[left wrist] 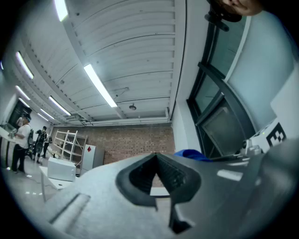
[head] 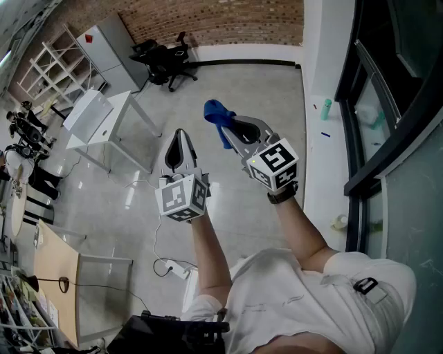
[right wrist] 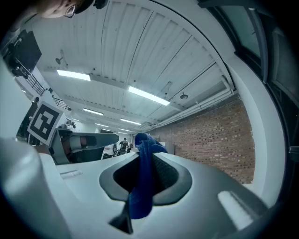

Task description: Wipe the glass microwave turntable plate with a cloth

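Observation:
Both grippers are raised high in the air, pointing up and away from the floor. My right gripper (head: 232, 128) is shut on a blue cloth (head: 217, 115), which bunches out past its tips; in the right gripper view the cloth (right wrist: 141, 175) hangs pinched between the jaws. My left gripper (head: 179, 142) stands beside it to the left, its jaws shut with nothing between them (left wrist: 156, 163). The blue cloth (left wrist: 191, 153) peeks in at the right of the left gripper view. No glass turntable plate shows in any view.
Far below lies a grey floor with a white table (head: 97, 117), a black office chair (head: 165, 59), white shelving (head: 45, 72) and a brick wall (head: 221, 21). A dark window frame (head: 374, 104) runs along the right. People stand at the far left (left wrist: 21, 142).

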Action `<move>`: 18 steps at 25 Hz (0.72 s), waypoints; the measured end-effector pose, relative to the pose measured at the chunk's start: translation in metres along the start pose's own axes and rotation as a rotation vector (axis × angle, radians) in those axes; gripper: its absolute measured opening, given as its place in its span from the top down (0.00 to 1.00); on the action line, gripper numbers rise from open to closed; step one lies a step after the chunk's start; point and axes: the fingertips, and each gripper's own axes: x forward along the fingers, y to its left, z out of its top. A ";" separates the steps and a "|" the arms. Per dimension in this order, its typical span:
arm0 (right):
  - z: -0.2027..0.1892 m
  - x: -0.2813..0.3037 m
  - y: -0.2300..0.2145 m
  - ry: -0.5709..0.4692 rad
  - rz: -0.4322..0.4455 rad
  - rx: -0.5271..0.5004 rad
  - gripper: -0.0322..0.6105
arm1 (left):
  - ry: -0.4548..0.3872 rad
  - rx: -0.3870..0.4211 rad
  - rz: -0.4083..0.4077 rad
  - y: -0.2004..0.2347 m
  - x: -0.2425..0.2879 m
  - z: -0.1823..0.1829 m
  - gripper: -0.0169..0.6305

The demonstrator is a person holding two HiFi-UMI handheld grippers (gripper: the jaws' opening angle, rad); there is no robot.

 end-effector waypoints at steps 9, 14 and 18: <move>-0.004 -0.027 -0.011 0.004 0.004 0.015 0.86 | 0.026 -0.029 -0.024 -0.031 -0.001 -0.012 0.97; -0.009 -0.042 -0.014 0.014 0.017 0.034 0.86 | 0.056 -0.009 -0.030 -0.049 -0.001 -0.020 0.97; -0.007 -0.057 -0.015 0.020 0.061 0.062 0.86 | 0.052 -0.018 -0.038 -0.069 -0.002 -0.021 0.97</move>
